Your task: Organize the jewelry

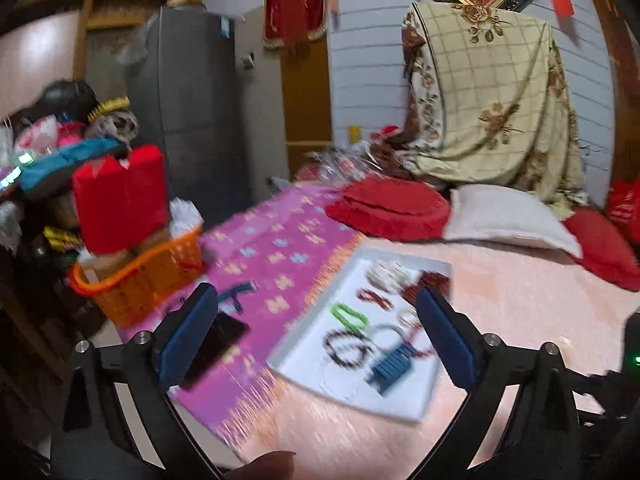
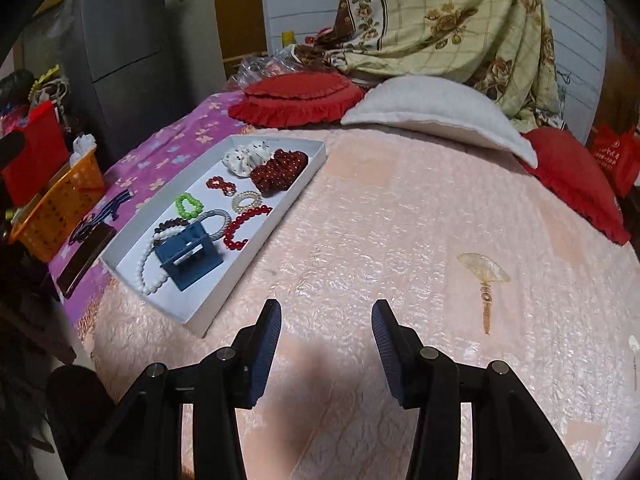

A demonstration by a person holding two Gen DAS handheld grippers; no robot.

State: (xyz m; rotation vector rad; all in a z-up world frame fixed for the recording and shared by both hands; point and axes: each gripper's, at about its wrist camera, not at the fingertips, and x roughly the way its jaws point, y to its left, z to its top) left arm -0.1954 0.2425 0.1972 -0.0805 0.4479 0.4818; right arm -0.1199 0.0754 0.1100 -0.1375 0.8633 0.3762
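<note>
Your left hand-held gripper [image 1: 320, 328] gapes wide, empty; your right hand-held gripper [image 2: 326, 340] stands half-spread, empty, with the shallow white cardboard tray [image 2: 256, 236] at ten o'clock.

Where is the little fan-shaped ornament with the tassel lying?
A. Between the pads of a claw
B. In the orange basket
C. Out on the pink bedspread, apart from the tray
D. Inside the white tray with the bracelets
C. In the right wrist view the fan-shaped ornament lies alone on the pink bedspread, well to the right of the white tray, and neither claw holds anything.
</note>
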